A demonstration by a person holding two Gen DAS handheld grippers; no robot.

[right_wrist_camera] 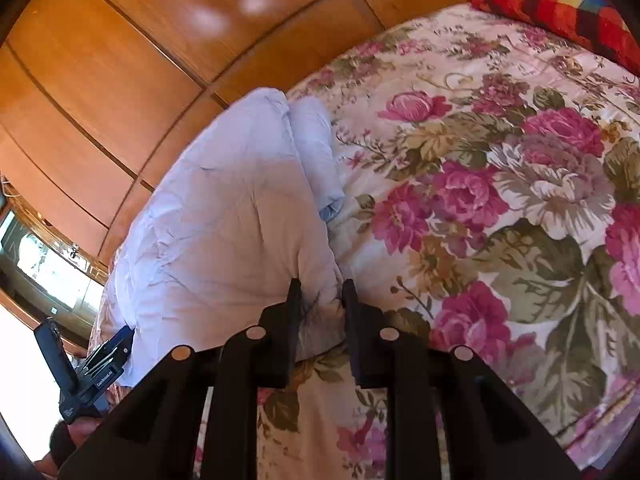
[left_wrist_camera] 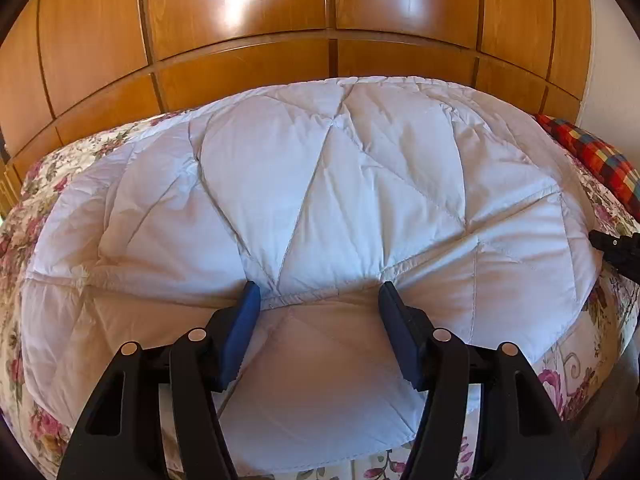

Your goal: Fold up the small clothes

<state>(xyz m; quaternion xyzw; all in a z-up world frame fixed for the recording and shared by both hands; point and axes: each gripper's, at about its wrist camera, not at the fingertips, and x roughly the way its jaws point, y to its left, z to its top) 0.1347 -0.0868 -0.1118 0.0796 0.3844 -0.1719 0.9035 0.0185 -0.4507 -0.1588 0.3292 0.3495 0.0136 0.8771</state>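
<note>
A white quilted cover (left_wrist_camera: 320, 180) lies folded over on the flowered bedspread (left_wrist_camera: 44, 168). My left gripper (left_wrist_camera: 319, 300) stands open over its near folded edge, blue pads on either side of the seam without pressing it. In the right wrist view the same white cover (right_wrist_camera: 224, 220) lies bunched to the left, and my right gripper (right_wrist_camera: 323, 292) is shut on its near corner, with cloth pinched between the dark fingers. The left gripper (right_wrist_camera: 120, 344) shows at the lower left there, beside the cover's edge. The right gripper's tip (left_wrist_camera: 616, 248) peeks in at the right edge of the left wrist view.
A wooden panelled wardrobe (left_wrist_camera: 240, 20) stands behind the bed. A red checked pillow (right_wrist_camera: 560, 4) lies at the far right end. The flowered bedspread (right_wrist_camera: 480, 200) spreads wide to the right of the cover. A person's hand (right_wrist_camera: 68, 440) shows at the lower left.
</note>
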